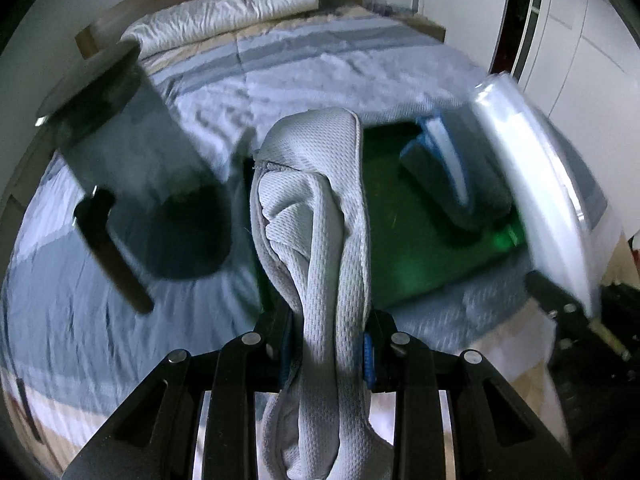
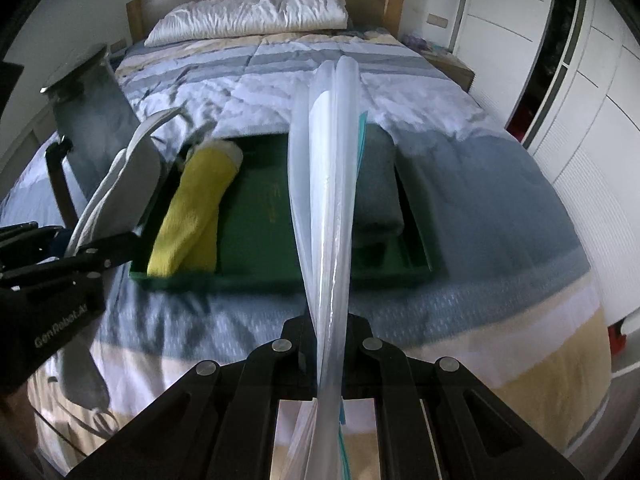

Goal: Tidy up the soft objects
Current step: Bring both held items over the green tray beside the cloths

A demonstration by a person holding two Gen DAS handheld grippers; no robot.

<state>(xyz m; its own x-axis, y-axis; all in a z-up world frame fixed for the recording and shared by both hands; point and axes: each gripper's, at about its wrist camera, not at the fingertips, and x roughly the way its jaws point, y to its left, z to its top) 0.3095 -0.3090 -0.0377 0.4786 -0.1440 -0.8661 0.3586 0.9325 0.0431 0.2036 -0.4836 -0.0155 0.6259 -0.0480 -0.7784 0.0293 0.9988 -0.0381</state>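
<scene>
The left gripper [image 1: 332, 344] is clamped on a pale grey mesh-fabric pouch [image 1: 316, 216], crumpled and held above the bed, over the left edge of the dark green rectangular tray [image 2: 412, 256]. The right gripper [image 2: 326, 330] is fully closed on a clear plastic zip bag [image 2: 328, 184], held edge-on above the tray's middle. The tray lies on the blue-and-white striped bedspread [image 2: 480, 184], near the foot edge. Inside, a yellow rolled towel [image 2: 192, 212] lies along the left side; a grey folded cloth [image 2: 376, 184] along the right side.
</scene>
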